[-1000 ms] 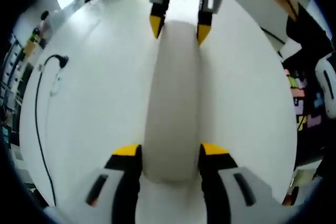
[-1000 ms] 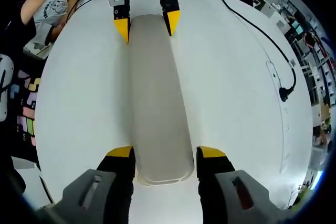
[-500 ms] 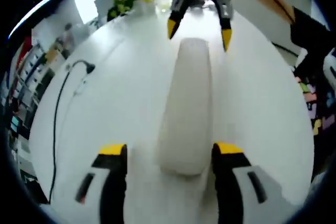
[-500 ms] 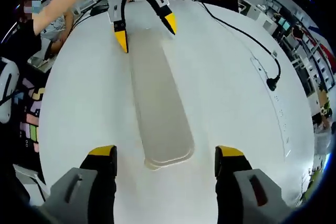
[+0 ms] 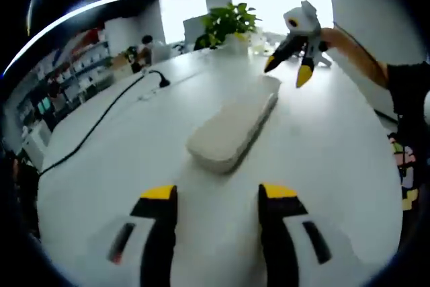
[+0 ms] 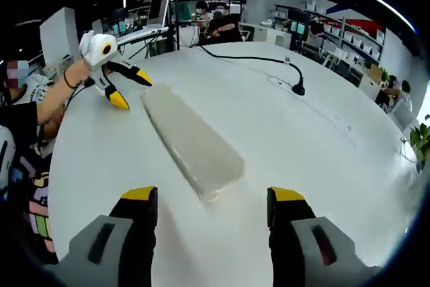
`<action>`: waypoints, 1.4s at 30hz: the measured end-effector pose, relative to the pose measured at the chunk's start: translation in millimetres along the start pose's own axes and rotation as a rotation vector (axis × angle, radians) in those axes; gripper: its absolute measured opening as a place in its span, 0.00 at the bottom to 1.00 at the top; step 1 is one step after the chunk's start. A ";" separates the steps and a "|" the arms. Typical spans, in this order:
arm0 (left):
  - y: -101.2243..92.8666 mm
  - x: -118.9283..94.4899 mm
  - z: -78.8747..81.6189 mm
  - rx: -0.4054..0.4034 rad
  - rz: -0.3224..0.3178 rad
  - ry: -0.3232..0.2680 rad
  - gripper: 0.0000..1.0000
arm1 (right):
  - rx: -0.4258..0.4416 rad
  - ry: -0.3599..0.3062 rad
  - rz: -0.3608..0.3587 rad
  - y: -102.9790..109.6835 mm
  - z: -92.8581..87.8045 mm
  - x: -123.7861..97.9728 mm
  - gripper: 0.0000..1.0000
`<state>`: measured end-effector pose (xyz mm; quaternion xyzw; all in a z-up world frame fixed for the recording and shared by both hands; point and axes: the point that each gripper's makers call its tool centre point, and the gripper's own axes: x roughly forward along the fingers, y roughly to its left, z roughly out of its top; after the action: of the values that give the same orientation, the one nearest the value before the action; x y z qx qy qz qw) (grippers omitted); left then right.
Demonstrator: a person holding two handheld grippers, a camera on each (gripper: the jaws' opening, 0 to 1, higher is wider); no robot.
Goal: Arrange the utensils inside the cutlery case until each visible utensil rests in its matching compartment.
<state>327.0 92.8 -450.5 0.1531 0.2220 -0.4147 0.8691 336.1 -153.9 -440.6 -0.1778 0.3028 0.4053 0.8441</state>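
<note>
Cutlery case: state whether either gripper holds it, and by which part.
Nothing is held. The left gripper and right gripper are both open, clear of the closed cutlery case lying on the table.

Both views face each other along the closed cutlery case (image 5: 234, 126) (image 6: 191, 141) from opposite ends.

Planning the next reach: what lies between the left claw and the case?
Nothing: in the left gripper view only bare white table separates the open left claw from the closed case.
</note>
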 end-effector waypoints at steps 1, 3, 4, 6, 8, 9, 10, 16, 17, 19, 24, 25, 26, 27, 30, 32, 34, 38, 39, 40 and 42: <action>-3.9 -3.9 -2.2 -0.033 0.011 -0.010 0.46 | 0.014 -0.025 -0.016 2.6 0.1 -4.2 0.75; -11.8 -11.0 -5.4 -0.097 0.040 -0.035 0.46 | 0.028 -0.062 -0.038 7.2 0.9 -11.8 0.70; -15.2 -13.1 -3.2 -0.129 0.052 -0.078 0.47 | 0.035 -0.095 -0.055 9.5 2.5 -16.4 0.69; -21.3 -14.9 -0.6 -0.201 0.063 -0.163 0.46 | 0.057 -0.159 -0.091 14.7 3.6 -23.6 0.68; -22.0 -21.1 1.2 -0.290 0.106 -0.242 0.43 | 0.095 -0.228 -0.113 21.2 2.1 -26.9 0.67; -19.4 -24.3 3.9 -0.286 0.133 -0.275 0.41 | 0.109 -0.242 -0.111 27.5 -3.2 -27.0 0.66; -16.5 -28.9 6.2 -0.295 0.167 -0.308 0.40 | 0.109 -0.240 -0.117 30.5 -7.7 -26.8 0.64; -23.9 -44.1 17.6 -0.335 0.210 -0.396 0.30 | 0.148 -0.406 -0.235 32.0 -3.7 -46.2 0.61; -31.9 -44.5 22.4 -0.333 0.179 -0.400 0.27 | 0.173 -0.440 -0.249 32.5 -3.0 -50.1 0.63; -35.6 -49.8 33.4 -0.312 0.205 -0.451 0.28 | 0.203 -0.454 -0.284 31.2 -7.3 -55.9 0.62; -33.7 -61.1 39.6 -0.222 0.313 -0.477 0.28 | 0.158 -0.479 -0.346 33.8 -9.7 -70.0 0.56; -31.4 -64.3 41.0 -0.198 0.342 -0.485 0.28 | 0.175 -0.489 -0.372 31.2 -8.8 -72.7 0.56; -30.5 -67.1 41.3 -0.194 0.358 -0.486 0.28 | 0.177 -0.499 -0.385 30.8 -7.1 -75.2 0.56; -30.4 -69.6 41.8 -0.210 0.357 -0.488 0.28 | 0.173 -0.511 -0.390 31.1 -5.0 -77.2 0.55; -26.7 -80.8 46.4 -0.294 0.365 -0.531 0.26 | 0.199 -0.545 -0.405 30.2 -3.5 -88.1 0.50; -24.8 -89.3 51.7 -0.311 0.364 -0.562 0.23 | 0.187 -0.559 -0.433 29.3 -2.1 -97.0 0.46; -32.8 -88.2 50.3 -0.276 0.321 -0.497 0.20 | 0.163 -0.561 -0.473 28.6 -2.5 -108.9 0.46; -36.2 -93.0 56.9 -0.260 0.326 -0.524 0.20 | 0.157 -0.582 -0.533 24.1 0.2 -131.5 0.43; -37.8 -93.5 58.0 -0.265 0.314 -0.525 0.20 | 0.158 -0.601 -0.543 23.3 2.9 -138.6 0.43; -39.3 -93.7 58.7 -0.268 0.304 -0.522 0.20 | 0.162 -0.614 -0.550 22.8 4.4 -145.8 0.43; -40.7 -95.9 59.9 -0.265 0.303 -0.521 0.20 | 0.178 -0.626 -0.564 21.0 4.9 -157.0 0.43</action>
<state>257.0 103.7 -353.4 -0.0411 0.0191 -0.2734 0.9608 244.7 -229.0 -335.2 -0.0486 0.0052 0.1653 0.9850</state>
